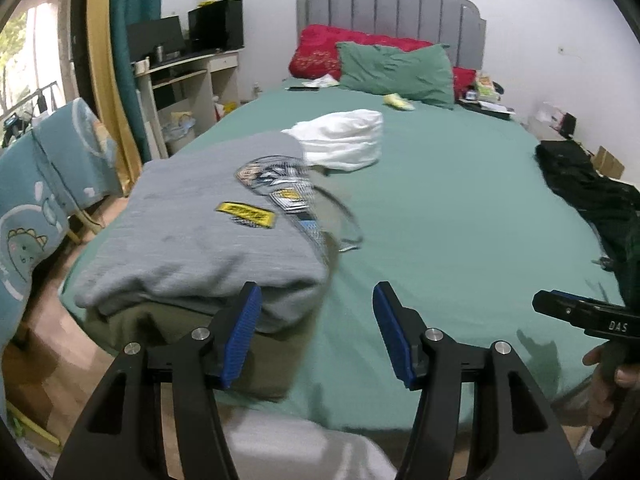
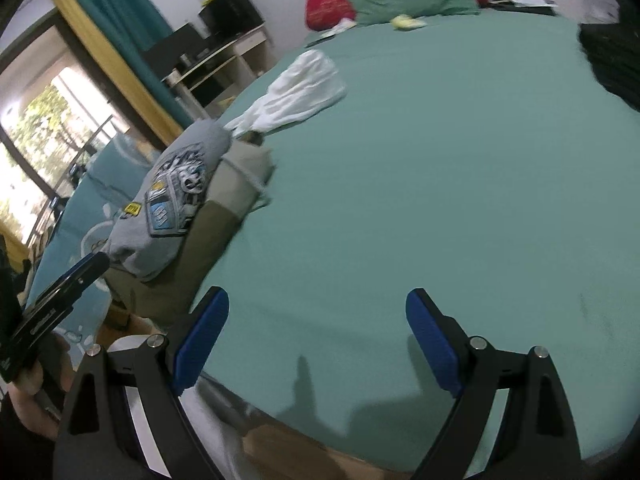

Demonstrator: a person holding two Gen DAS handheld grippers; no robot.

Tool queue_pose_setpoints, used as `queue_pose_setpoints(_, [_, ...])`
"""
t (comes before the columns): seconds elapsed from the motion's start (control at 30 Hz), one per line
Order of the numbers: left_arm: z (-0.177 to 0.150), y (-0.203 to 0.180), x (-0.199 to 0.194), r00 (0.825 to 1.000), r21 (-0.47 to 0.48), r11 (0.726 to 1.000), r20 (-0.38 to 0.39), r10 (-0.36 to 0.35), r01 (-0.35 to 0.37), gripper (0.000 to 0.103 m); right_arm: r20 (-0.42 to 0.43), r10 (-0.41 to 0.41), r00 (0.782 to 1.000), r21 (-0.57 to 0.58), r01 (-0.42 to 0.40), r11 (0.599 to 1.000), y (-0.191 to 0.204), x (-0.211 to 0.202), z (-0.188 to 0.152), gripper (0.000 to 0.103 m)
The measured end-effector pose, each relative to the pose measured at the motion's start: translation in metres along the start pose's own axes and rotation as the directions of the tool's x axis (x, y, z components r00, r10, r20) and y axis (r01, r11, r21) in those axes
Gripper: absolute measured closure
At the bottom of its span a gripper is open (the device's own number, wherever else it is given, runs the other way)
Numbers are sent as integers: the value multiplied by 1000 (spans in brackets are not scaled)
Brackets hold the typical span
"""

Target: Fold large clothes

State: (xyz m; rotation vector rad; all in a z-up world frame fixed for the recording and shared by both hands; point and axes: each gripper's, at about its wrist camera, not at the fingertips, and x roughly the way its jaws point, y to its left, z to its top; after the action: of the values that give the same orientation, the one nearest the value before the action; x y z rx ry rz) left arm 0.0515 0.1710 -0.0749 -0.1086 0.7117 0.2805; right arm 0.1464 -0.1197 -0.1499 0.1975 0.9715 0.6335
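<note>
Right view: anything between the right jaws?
No, the right gripper stands open over bare green sheet, nothing between its jaws.

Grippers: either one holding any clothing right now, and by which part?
Nothing held. Left gripper and right gripper both stand open over the bed sheet; the folded grey shirt lies free.

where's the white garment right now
The white garment lies crumpled on the green bedsheet, just beyond the folded grey printed shirt on the bed's left side, short of the green pillow.
</note>
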Motion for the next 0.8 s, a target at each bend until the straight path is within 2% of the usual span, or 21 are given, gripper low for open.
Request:
queue_pose_setpoints(0.47, [14, -76, -29, 996, 1, 996, 14, -84, 84, 36, 104, -100, 990, 100, 90, 991, -75, -92, 9, 14])
queue_pose_setpoints(0.6, [24, -86, -48, 994, -2, 996, 68, -89, 90, 36, 149, -138, 979, 86, 126, 988, -84, -122, 19, 14])
queue_pose_setpoints(0.7, [32, -97, -64, 987, 12, 992, 99, -125, 125, 36, 189, -170, 967, 82, 157, 984, -89, -148, 24, 14])
queue_pose_setpoints(0.8, [38, -107, -83, 981, 36, 992, 149, -126, 122, 36, 226, -175, 958, 78, 161, 984, -89, -170, 29, 14])
